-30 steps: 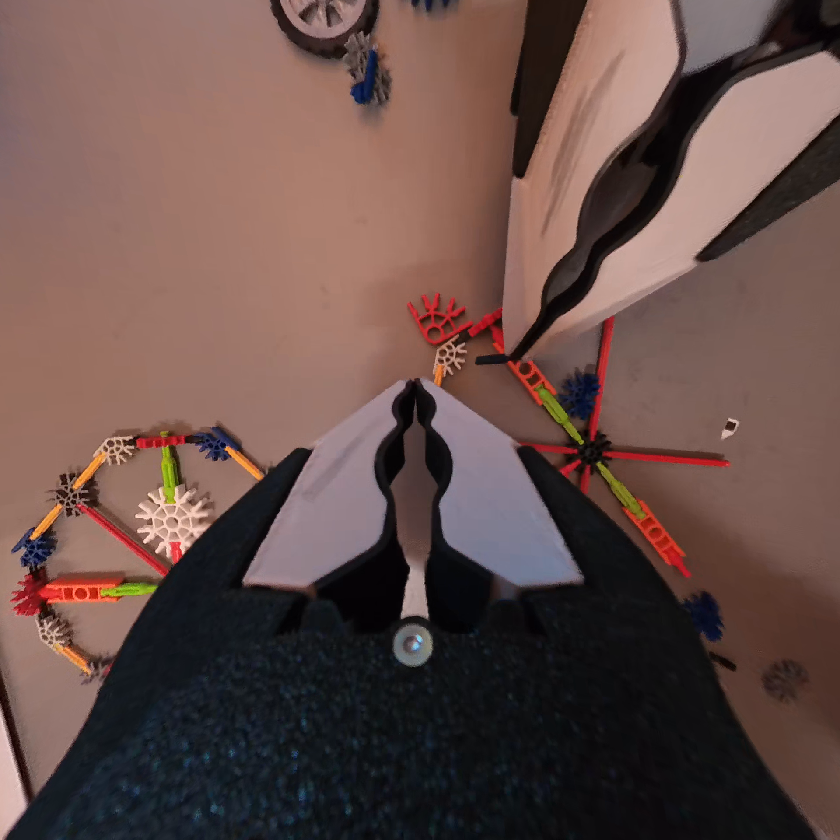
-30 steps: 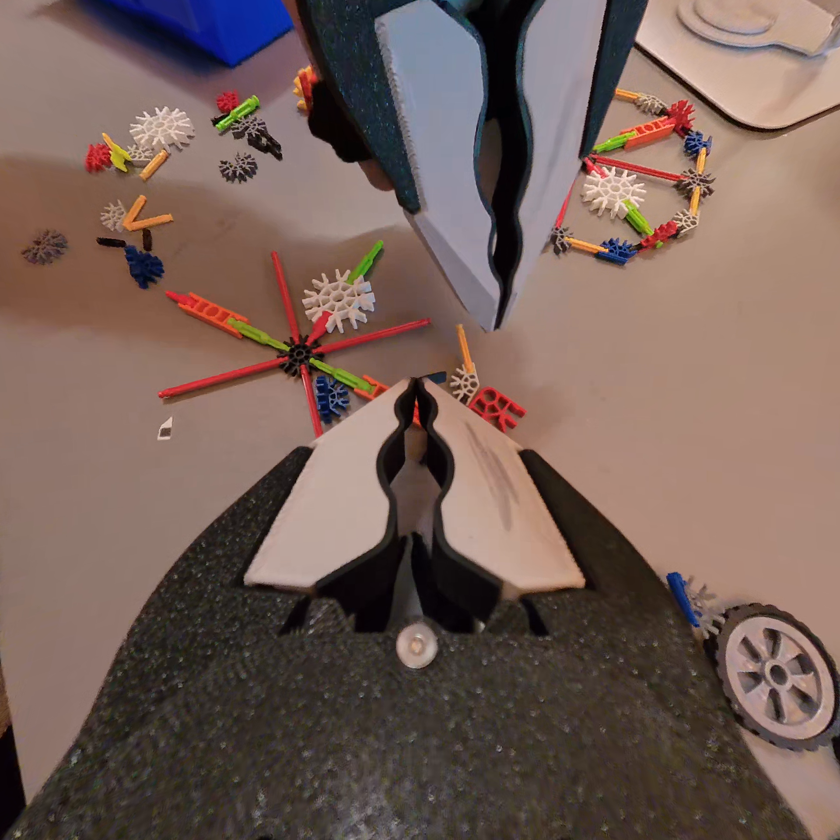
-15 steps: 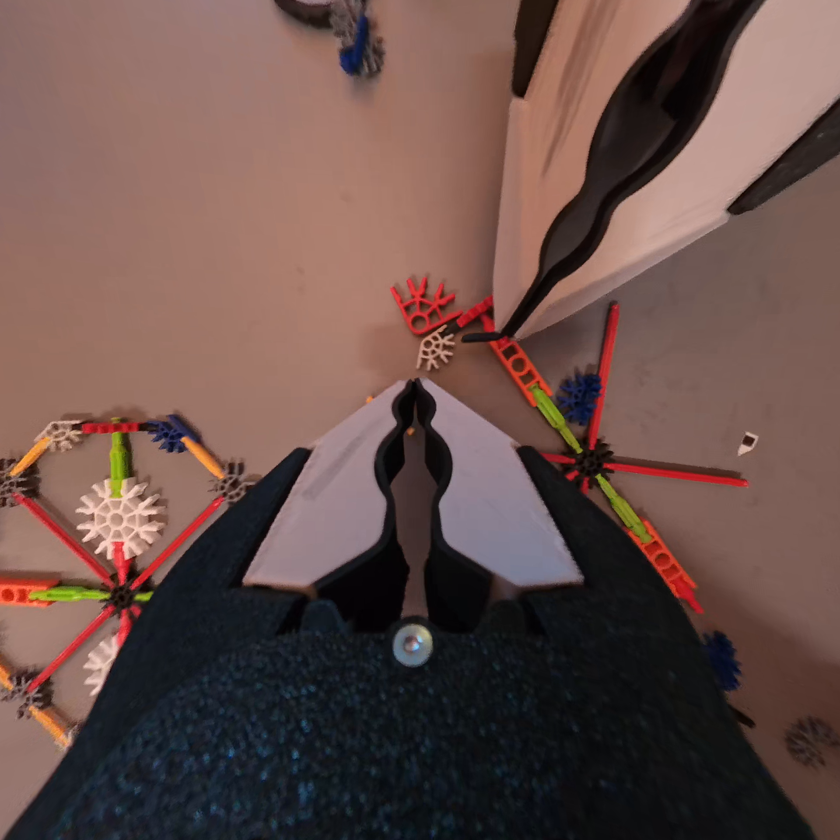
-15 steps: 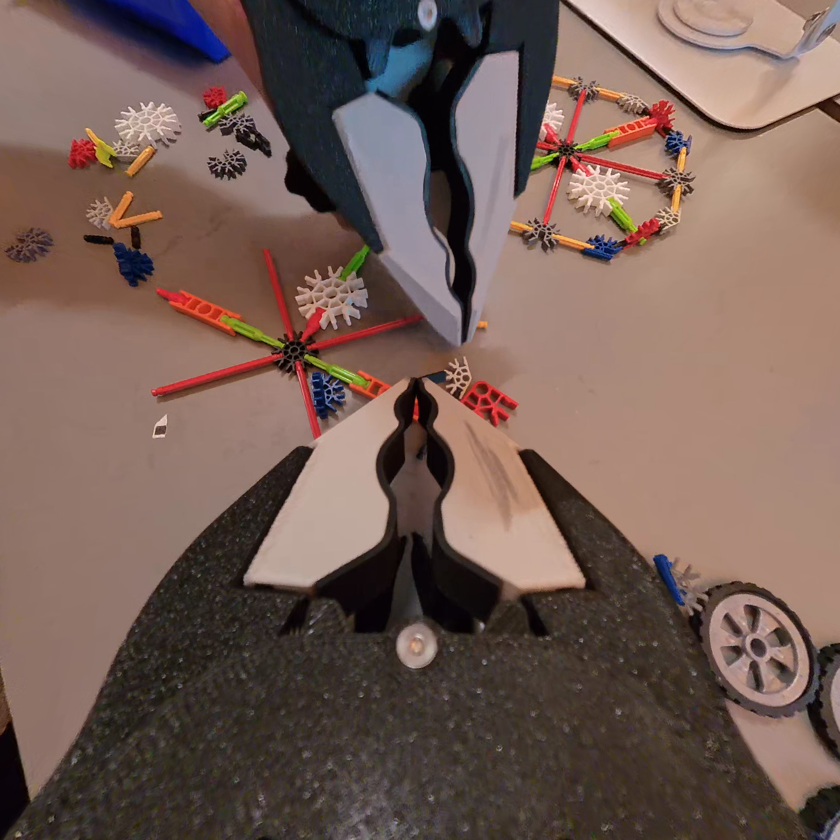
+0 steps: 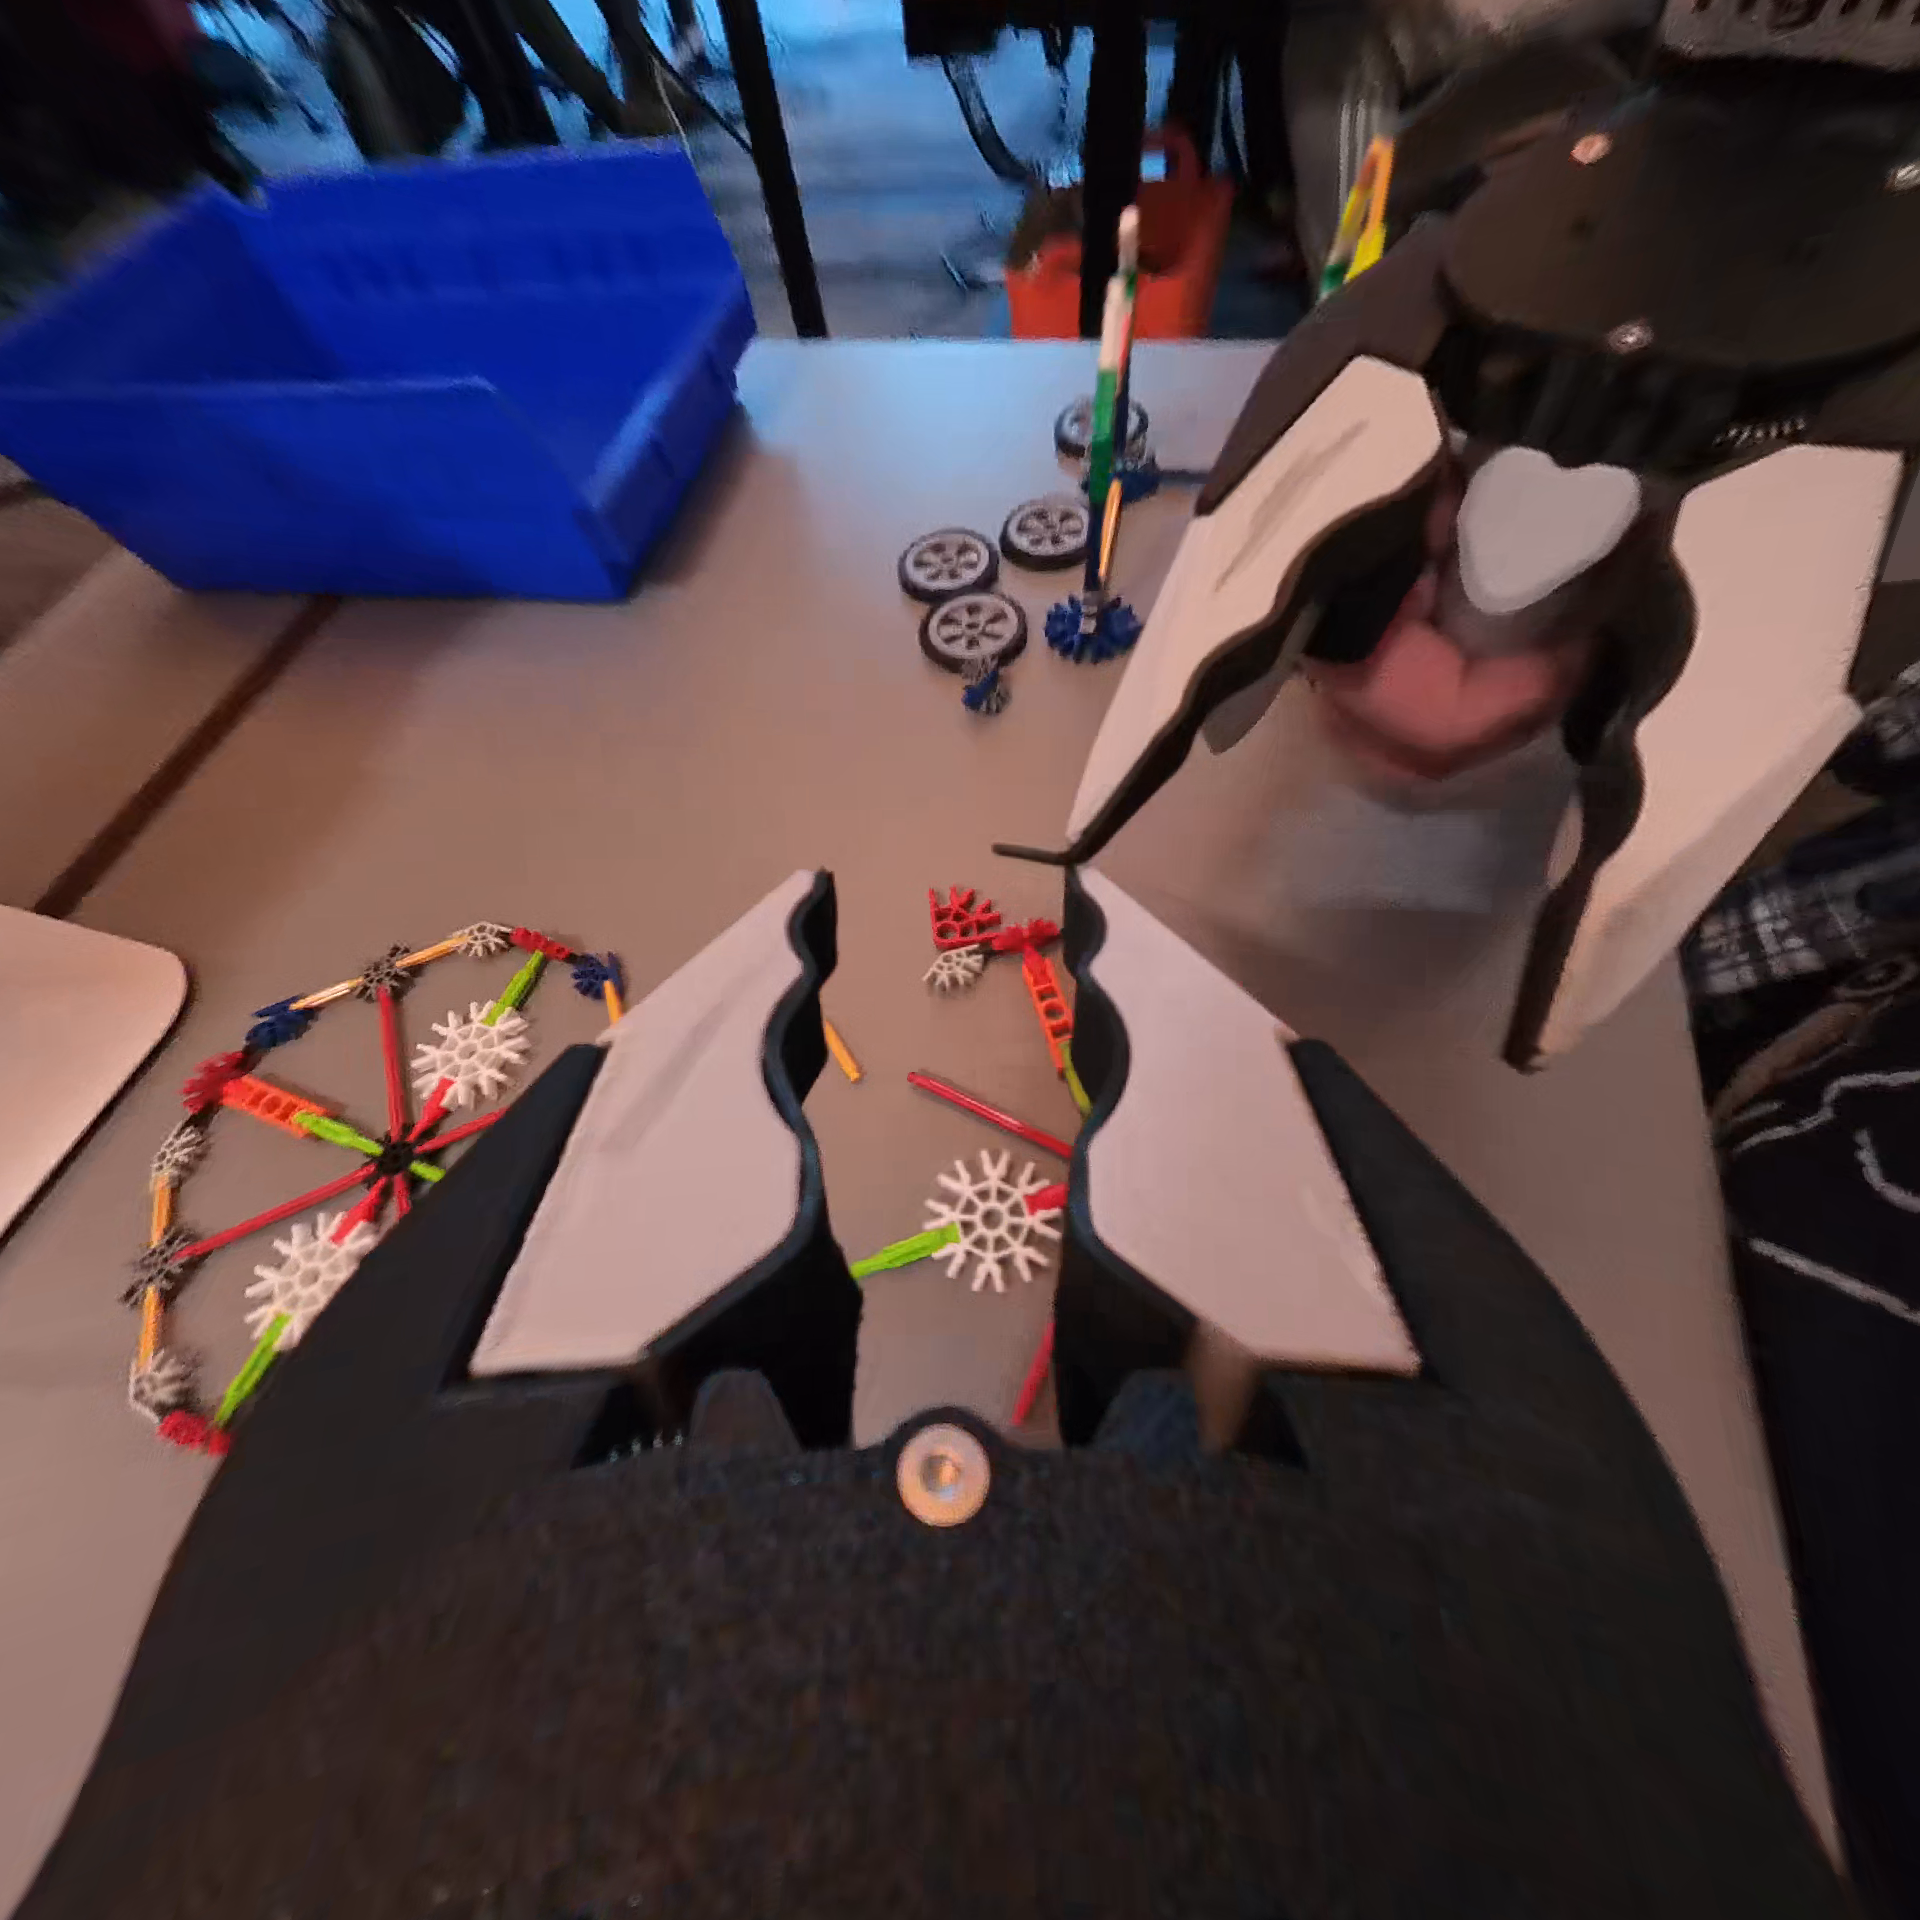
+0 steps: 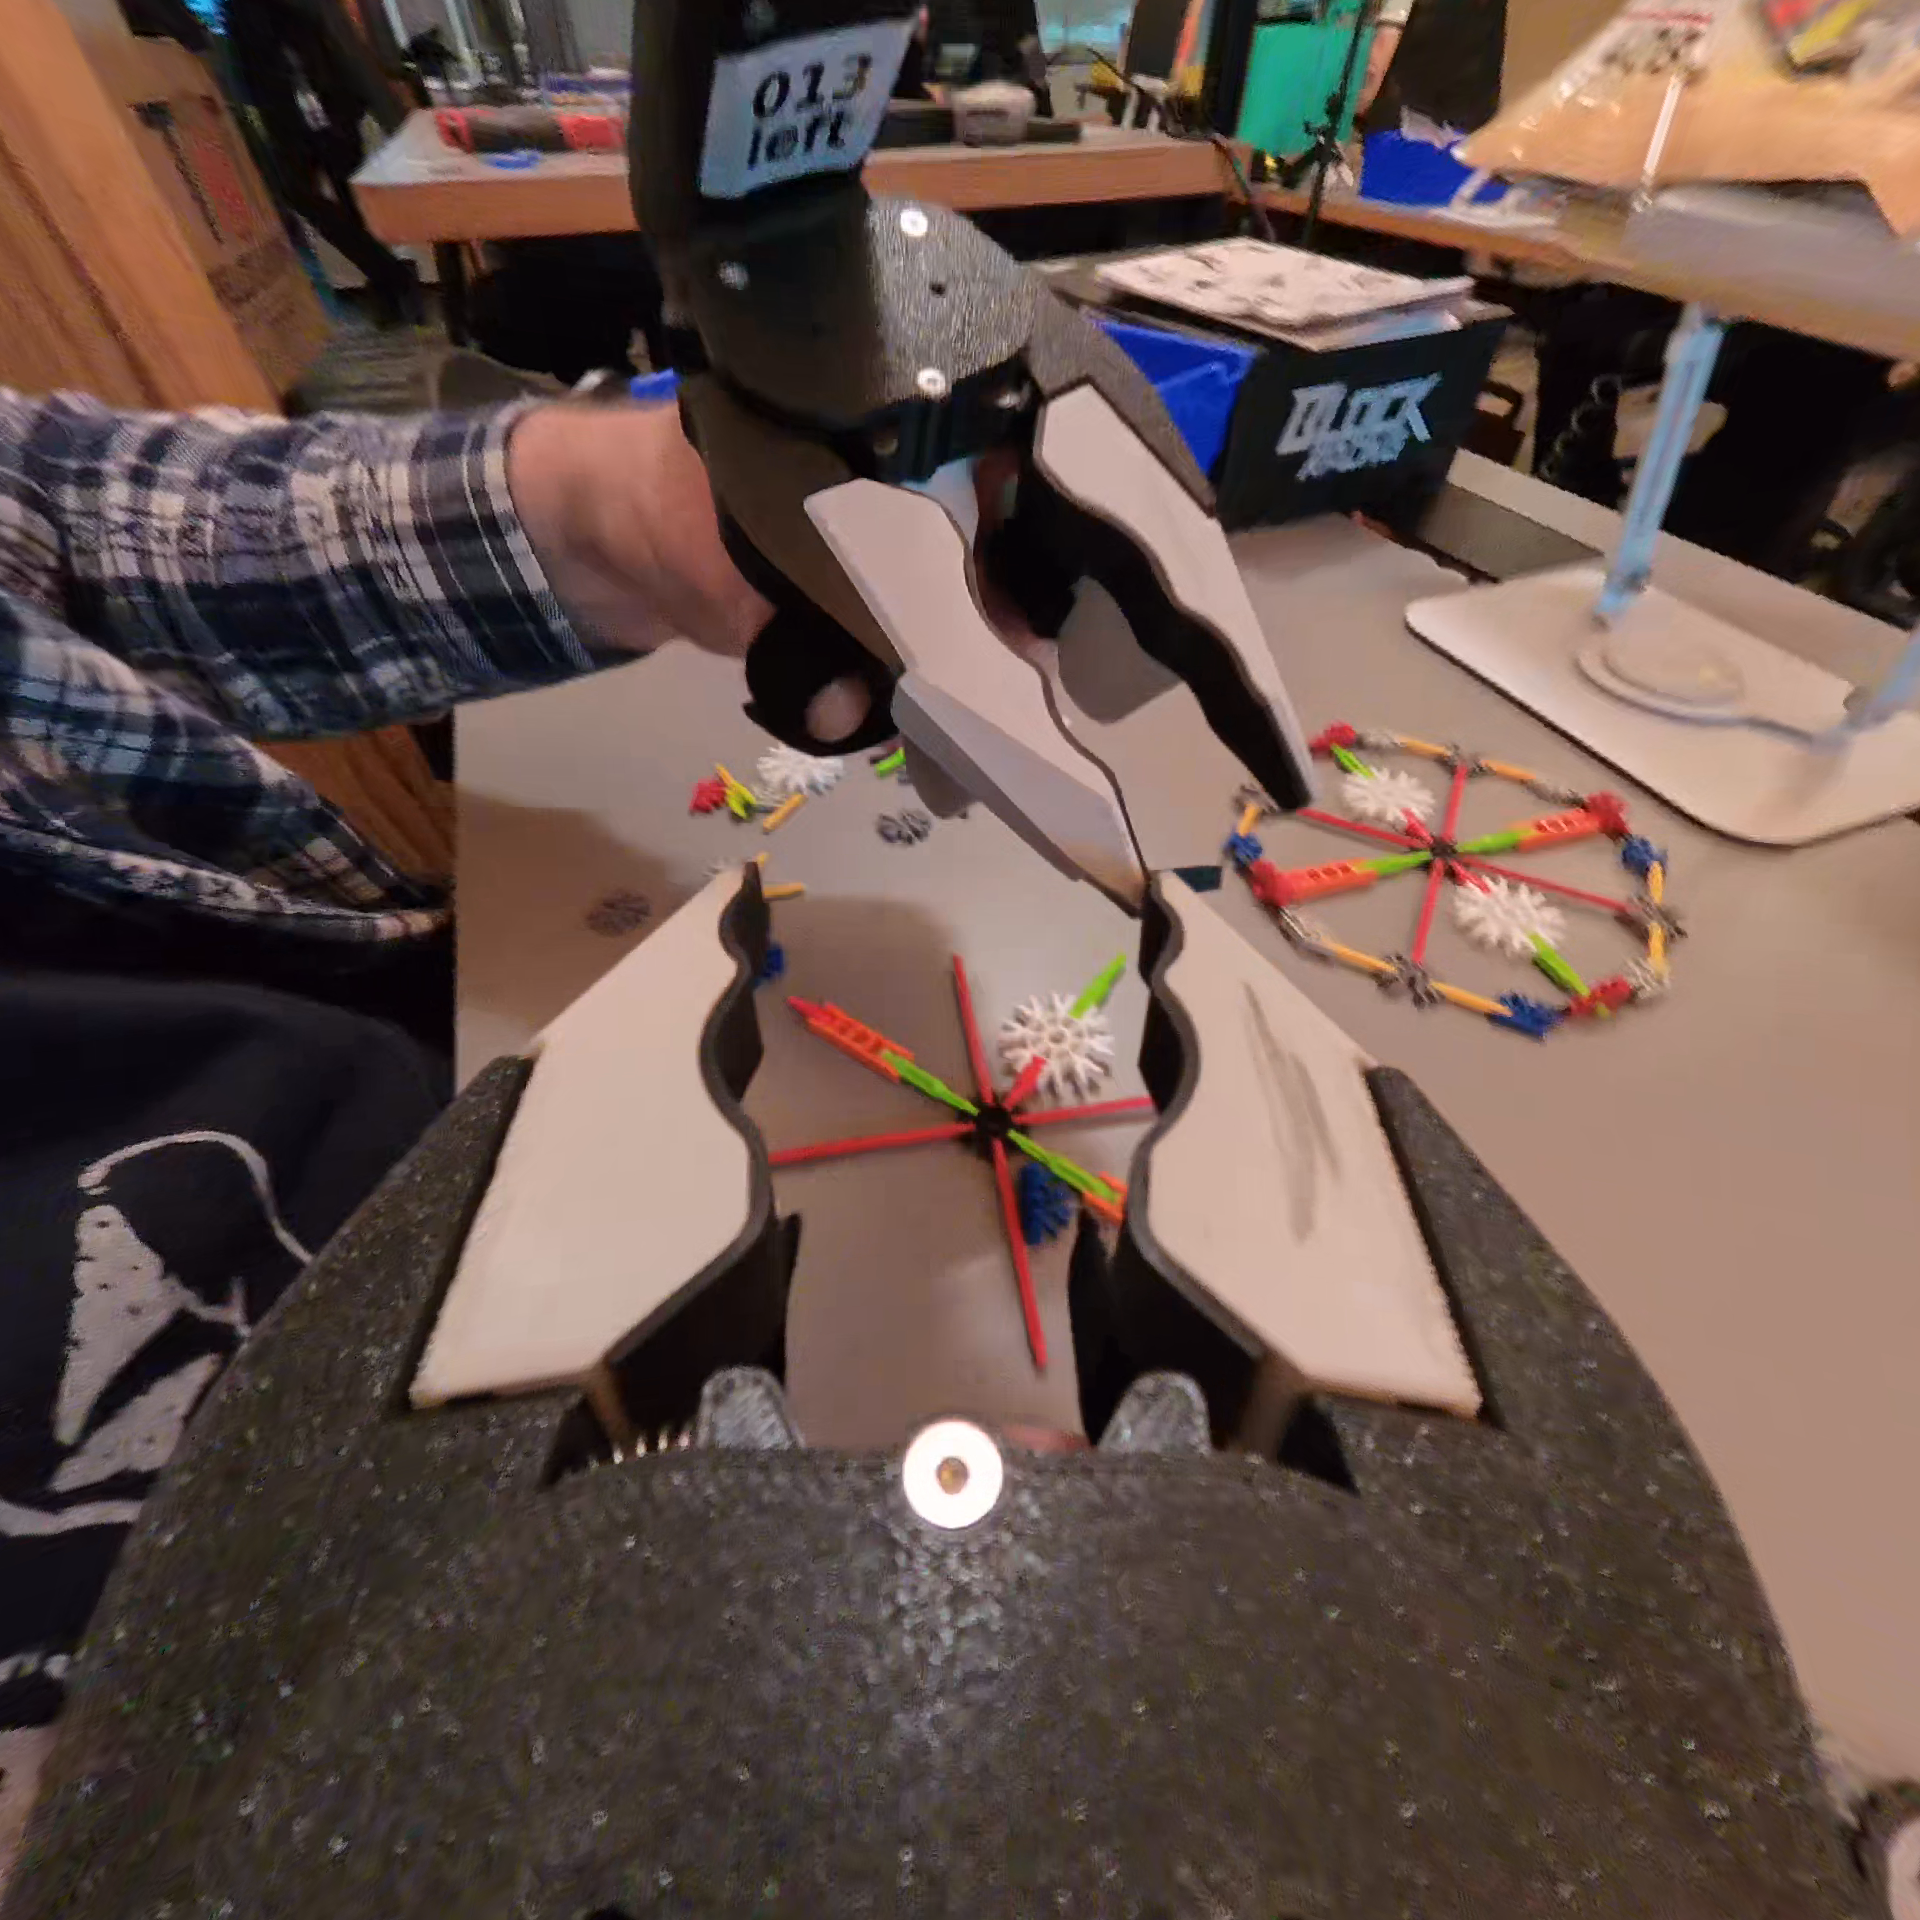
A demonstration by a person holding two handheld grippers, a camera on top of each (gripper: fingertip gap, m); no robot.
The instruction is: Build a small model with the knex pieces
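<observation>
Spreading across the grey table (image 5: 623,727), with a blue bin (image 5: 364,416) at its far edge, are loose rod-and-connector toy parts. The left gripper (image 5: 945,894) and right gripper (image 6: 945,883) hover tip to tip above them, both wide open and empty. A finished spoked ring (image 5: 343,1132) lies to the left gripper's left. A rimless spoked star (image 6: 987,1122) lies under the right gripper. Three small tyres (image 5: 971,629) sit farther off. A white snowflake connector (image 5: 992,1221) and a red connector (image 5: 961,920) lie between the left fingers. A thin black rod (image 5: 1029,854) seems to cling to one right fingertip, though blur leaves this unsure.
</observation>
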